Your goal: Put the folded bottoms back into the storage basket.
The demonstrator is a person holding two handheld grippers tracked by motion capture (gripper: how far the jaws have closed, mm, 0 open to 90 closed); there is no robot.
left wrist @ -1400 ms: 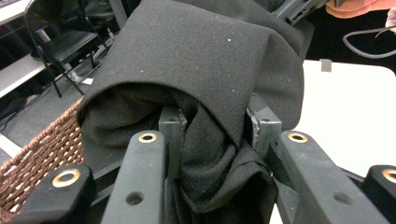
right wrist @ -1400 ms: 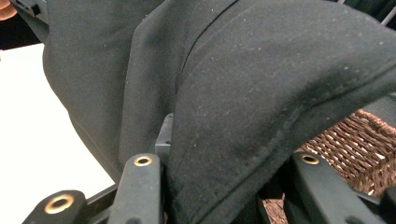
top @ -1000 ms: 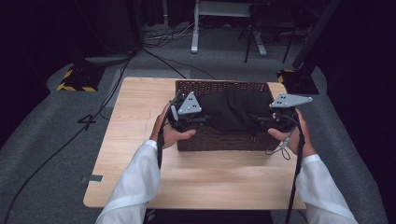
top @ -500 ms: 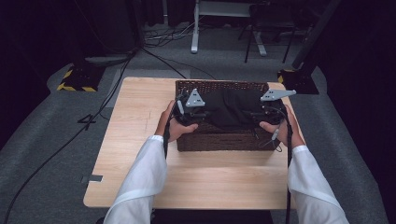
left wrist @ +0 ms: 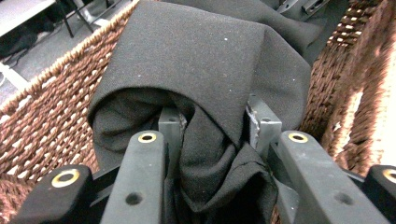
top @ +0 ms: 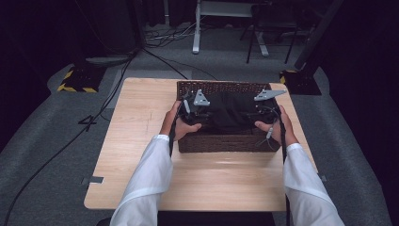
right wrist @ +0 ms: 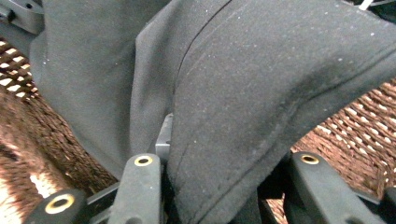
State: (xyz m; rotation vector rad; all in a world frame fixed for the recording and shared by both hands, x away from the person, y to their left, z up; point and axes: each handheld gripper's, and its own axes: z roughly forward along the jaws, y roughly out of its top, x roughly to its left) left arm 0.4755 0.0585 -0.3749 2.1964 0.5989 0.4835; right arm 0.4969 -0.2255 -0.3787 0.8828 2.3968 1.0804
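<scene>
A black folded cloth (top: 230, 112) hangs between my two grippers inside a brown wicker basket (top: 221, 141) on the wooden table. My left gripper (top: 194, 109) holds the cloth's left end; in the left gripper view the bunched black cloth (left wrist: 210, 93) is pinched between the jaws, with the basket wall (left wrist: 56, 107) behind. My right gripper (top: 260, 112) is shut on the cloth's right end; the right gripper view has the thick dark cloth (right wrist: 243, 102) draped over the jaws and the woven basket (right wrist: 355, 130) below.
The wooden table (top: 141, 113) has bare board left of and in front of the basket. White sleeves (top: 146, 183) reach in from the bottom. Cables (top: 113, 94) and stand legs (top: 195, 33) lie on the grey floor beyond the table.
Both hands have moved forward and down, lowering the black cloth deeper into the basket. Both grips on the cloth are unchanged.
</scene>
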